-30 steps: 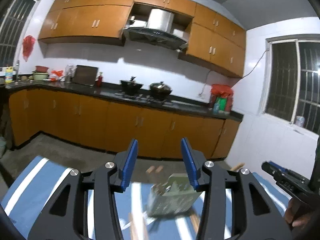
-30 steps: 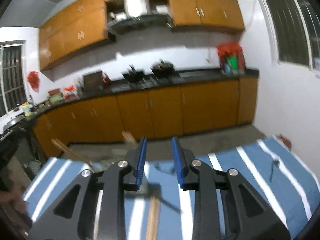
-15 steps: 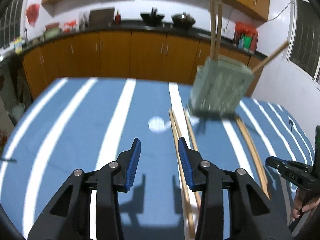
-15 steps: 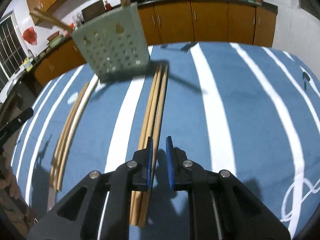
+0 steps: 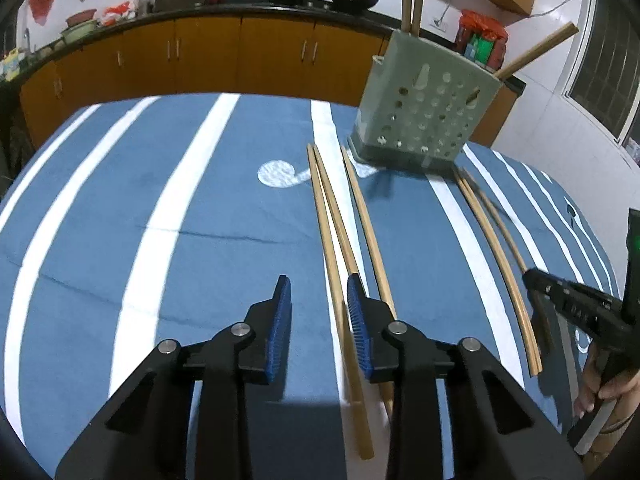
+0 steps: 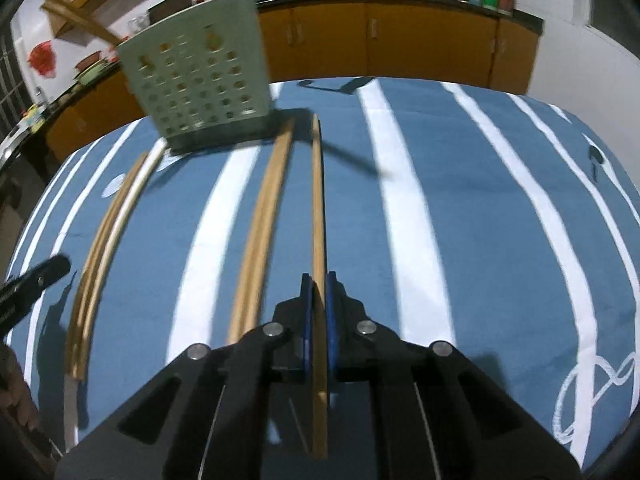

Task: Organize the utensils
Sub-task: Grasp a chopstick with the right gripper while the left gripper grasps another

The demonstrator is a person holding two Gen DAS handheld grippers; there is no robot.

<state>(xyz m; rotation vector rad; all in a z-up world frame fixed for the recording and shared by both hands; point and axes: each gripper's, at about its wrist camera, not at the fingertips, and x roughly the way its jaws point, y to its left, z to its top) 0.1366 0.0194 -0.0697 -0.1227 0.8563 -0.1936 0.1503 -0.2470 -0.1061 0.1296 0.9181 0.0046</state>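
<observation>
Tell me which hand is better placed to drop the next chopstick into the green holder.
Right. The right gripper is already shut on a chopstick; the left gripper is closing with nothing between its pads, beside chopsticks lying on the cloth short of the holder.

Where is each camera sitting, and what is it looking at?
Left wrist: on the left gripper, looking down at chopsticks on the striped cloth; its closing fingers are empty, a hand shows.
Right wrist: on the right gripper, pinching one chopstick.
Both see the green holder.
</observation>
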